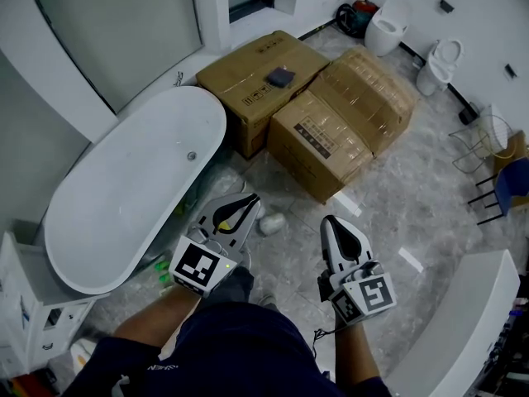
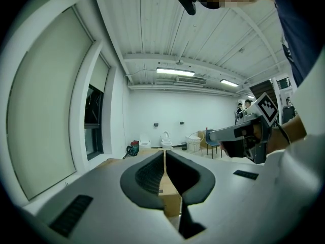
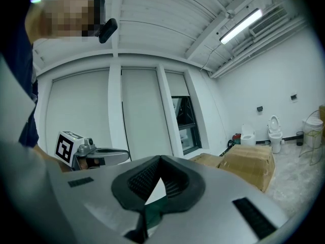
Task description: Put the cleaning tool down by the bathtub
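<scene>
The white oval bathtub [image 1: 124,188] fills the left of the head view. My left gripper [image 1: 250,198] hangs just off its near right side, shut with nothing between the jaws; its own view shows the tips [image 2: 164,152] meeting. A small pale grey rounded thing [image 1: 273,222] lies on the floor right beside that gripper's tip, and I cannot tell what it is. Small green items [image 1: 162,265] sit on the floor at the tub's foot. My right gripper [image 1: 331,223] is held further right, also shut and empty [image 3: 161,158].
Three cardboard boxes [image 1: 318,143] stand beyond the tub's far end. Two toilets [image 1: 388,23] line the far wall, and a blue chair [image 1: 506,184] is at the right. A white cabinet [image 1: 25,304] sits bottom left and a curved white counter [image 1: 463,329] bottom right.
</scene>
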The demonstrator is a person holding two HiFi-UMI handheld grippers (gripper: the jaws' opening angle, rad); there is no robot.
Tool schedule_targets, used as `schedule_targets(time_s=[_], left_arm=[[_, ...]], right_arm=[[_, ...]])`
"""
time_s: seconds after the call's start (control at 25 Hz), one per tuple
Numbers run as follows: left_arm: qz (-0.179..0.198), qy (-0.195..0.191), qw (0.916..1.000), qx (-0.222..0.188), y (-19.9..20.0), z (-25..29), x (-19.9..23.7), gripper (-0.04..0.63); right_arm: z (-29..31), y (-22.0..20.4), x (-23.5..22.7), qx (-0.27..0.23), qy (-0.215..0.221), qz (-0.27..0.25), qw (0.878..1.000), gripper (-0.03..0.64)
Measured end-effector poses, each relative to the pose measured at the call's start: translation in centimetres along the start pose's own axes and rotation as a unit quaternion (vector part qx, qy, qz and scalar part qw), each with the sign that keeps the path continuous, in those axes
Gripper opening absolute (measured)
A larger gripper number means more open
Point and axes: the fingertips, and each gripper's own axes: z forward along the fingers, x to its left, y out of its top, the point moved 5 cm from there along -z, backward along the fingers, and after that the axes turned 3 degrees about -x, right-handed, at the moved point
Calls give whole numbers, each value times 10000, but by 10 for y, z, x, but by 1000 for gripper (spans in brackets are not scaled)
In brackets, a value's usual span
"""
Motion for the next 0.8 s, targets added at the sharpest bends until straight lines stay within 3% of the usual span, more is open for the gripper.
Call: schedule_targets(time_s=[0.8], left_arm=[[-156, -104, 9998, 100, -7, -5, 2, 34]], right_arm=[[-9, -18, 2, 482, 51, -302, 9984, 5]])
